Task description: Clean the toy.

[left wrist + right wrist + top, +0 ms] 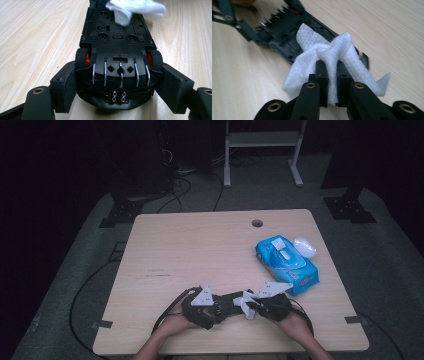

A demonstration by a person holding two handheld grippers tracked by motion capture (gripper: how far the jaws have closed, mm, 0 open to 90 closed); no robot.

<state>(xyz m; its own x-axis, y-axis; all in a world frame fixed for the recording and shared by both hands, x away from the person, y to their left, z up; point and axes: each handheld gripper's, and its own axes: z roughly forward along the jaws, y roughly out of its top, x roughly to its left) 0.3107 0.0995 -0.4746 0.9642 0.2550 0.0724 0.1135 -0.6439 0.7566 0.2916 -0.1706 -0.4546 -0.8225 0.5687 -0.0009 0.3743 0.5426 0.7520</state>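
Gripping toy car upside-down: left claw | right claw pinching wipe

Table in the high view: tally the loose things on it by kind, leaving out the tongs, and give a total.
Toy car, black, lying underside up: 1
White wipe, pinched in the right tongs: 1
Blue wipe pack: 1
White oval lid-like piece beside the pack: 1
Total: 4
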